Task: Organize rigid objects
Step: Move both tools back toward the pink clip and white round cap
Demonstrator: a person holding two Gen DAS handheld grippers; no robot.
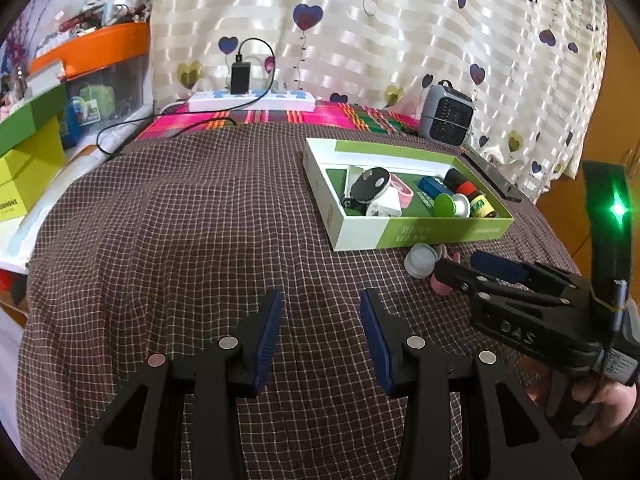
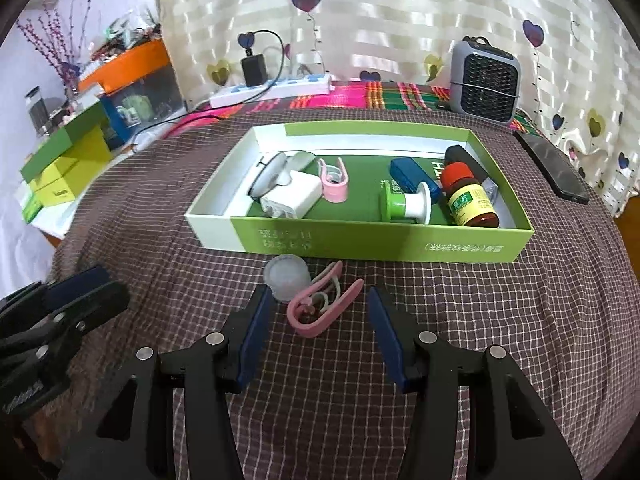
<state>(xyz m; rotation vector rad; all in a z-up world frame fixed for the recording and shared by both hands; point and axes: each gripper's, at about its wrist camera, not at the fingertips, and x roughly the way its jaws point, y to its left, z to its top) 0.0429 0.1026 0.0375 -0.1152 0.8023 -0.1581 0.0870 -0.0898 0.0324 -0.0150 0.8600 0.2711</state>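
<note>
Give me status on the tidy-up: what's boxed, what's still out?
Mostly done: the charger, bottle, blue case and others sit in the green box. The right hand-held gripper is open around the pink clip, not gripping. Left: that clip and the clear cap.

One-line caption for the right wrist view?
Open right gripper over a pink plastic clip and translucent round cap, before a green cardboard box.

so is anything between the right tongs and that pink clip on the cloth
Nothing visible: the pink plastic clip lies just ahead of the open right tongs. A small translucent round cap rests against the clip's far left side, not in the path.
</note>
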